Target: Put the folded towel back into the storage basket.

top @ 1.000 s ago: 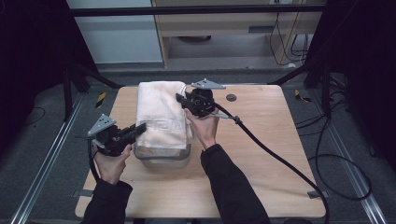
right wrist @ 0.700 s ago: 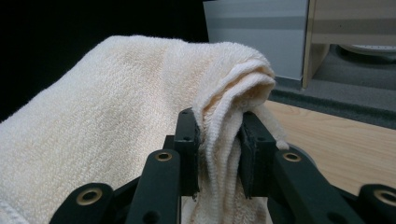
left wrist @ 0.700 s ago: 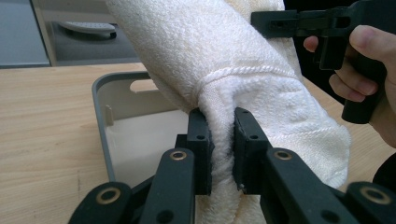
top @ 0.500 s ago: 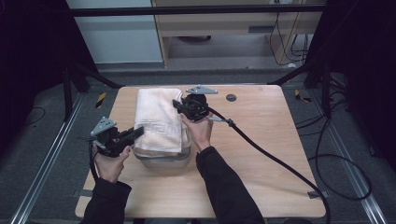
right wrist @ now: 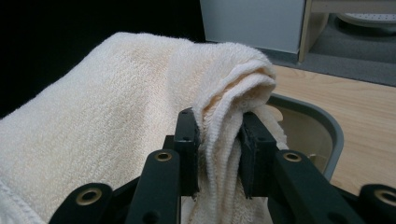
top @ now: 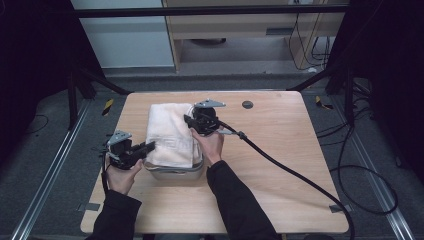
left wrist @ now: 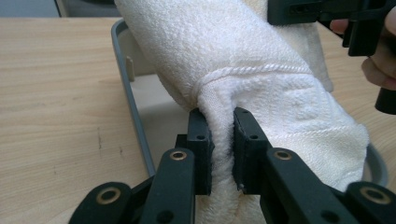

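Cream, thick towel (top: 170, 132) draped over the grey tub (top: 175, 172); left gripper (left wrist: 223, 144) fingers pinch its near fold, right gripper (right wrist: 218, 140) fingers pinch the far edge.

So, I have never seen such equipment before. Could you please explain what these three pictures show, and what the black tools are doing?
A person sits at a wooden table and holds a hand-operated gripper in each hand; there is no robot arm. The high view looks down from above the person. The other two pictures come from small cameras riding on each gripper, looking along its two black jaws.

On the table stands a grey plastic tub with a folded cream towel lying over it. The left gripper has its jaws pinched on the towel's near end. The right gripper pinches a folded edge of the towel at the tub's rim. A thick black cable trails from the right gripper across the table.
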### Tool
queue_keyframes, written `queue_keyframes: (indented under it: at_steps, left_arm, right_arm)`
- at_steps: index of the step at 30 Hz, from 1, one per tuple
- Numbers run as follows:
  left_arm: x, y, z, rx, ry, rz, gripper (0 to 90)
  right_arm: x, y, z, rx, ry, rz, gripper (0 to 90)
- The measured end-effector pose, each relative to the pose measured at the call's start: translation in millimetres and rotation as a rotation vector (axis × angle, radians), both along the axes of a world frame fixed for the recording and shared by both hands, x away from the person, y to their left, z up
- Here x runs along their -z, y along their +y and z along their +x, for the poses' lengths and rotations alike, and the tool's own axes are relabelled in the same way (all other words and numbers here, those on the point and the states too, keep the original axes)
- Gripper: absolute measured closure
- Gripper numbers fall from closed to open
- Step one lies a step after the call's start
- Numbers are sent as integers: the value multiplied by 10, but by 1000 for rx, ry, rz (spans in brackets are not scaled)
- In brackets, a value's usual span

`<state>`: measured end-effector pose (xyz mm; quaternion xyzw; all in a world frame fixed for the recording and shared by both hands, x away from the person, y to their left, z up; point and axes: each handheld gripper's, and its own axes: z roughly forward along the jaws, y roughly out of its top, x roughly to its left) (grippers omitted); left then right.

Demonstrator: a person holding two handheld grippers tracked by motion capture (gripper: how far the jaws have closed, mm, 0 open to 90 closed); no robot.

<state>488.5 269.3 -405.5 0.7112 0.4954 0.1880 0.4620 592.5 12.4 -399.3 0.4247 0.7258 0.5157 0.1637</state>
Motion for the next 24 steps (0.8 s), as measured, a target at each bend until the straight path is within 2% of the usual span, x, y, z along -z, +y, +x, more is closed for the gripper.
queue_keyframes:
  at_steps: [18, 24]
  left_arm:
    - [266, -109, 178, -7, 75, 77, 784]
    - [291, -134, 197, -21, 76, 94, 779]
  right_arm:
    - [308, -28, 34, 26, 32, -64, 708]
    - [369, -21, 66, 31, 40, -68, 705]
